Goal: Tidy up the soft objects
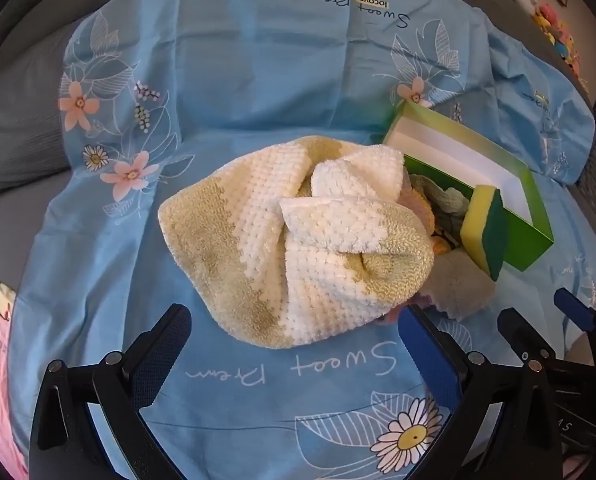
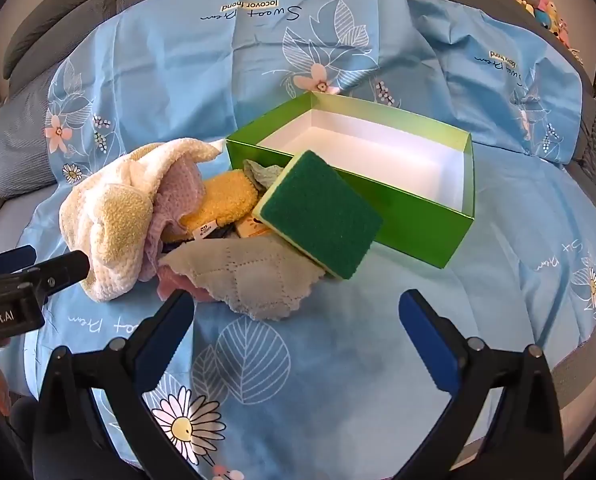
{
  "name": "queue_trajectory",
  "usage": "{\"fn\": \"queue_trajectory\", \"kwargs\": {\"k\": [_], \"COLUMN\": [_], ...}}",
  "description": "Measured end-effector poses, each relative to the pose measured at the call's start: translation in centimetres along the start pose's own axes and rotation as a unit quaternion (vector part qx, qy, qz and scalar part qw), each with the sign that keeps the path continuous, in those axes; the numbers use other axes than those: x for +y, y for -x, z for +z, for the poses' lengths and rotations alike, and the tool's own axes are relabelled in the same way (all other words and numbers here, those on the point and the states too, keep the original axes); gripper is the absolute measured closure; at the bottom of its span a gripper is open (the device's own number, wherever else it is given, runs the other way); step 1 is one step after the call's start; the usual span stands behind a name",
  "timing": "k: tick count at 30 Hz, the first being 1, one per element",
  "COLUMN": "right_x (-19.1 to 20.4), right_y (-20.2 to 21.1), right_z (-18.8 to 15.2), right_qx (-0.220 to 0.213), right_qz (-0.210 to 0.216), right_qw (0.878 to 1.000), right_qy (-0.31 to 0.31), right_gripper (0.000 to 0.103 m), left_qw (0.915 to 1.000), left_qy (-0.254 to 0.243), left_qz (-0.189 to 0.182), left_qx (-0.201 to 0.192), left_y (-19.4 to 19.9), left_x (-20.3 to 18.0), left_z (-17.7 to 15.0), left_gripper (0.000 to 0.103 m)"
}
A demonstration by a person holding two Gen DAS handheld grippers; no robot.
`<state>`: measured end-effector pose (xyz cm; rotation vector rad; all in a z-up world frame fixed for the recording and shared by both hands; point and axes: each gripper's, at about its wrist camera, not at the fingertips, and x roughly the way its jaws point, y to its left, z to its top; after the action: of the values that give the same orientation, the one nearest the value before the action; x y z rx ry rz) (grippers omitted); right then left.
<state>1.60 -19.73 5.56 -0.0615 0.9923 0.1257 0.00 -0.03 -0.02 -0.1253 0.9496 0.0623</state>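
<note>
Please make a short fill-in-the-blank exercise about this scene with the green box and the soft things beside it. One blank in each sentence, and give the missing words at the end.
1. The inside of the green box holds ____ objects.
2. The sponge leans against the box with its ____ scouring side facing the right wrist camera.
3. The left tongs and the right tongs are both ____.
4. Everything lies on a ____ floral sheet.

Missing words: no; green; open; blue

The cream towel [image 1: 298, 240] covers most of the cloth pile beside the green box [image 2: 417, 216]; a pink cloth [image 2: 178, 196] shows only at its edges. The label on the yellow cloth [image 2: 222, 204] is too small to read. Toys [image 2: 545, 4] behind the box are blurred.
</note>
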Motion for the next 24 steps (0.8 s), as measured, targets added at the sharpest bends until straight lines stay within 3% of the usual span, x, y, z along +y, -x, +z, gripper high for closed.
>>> {"fn": "queue_trajectory", "kwargs": {"k": [24], "right_x": [0.19], "right_y": [0.25], "right_z": [-0.27], "right_qx": [-0.003], "right_qz": [0.012], "right_qw": [1.000], "right_qy": [0.003], "right_gripper": [0.001], "left_qw": [0.9999], "left_qy": [-0.013], "left_qz": [0.007], "left_qx": [-0.009], "left_y": [0.63], "left_x": [-0.16], "left_z": [-0.17], "left_gripper": [0.000]}}
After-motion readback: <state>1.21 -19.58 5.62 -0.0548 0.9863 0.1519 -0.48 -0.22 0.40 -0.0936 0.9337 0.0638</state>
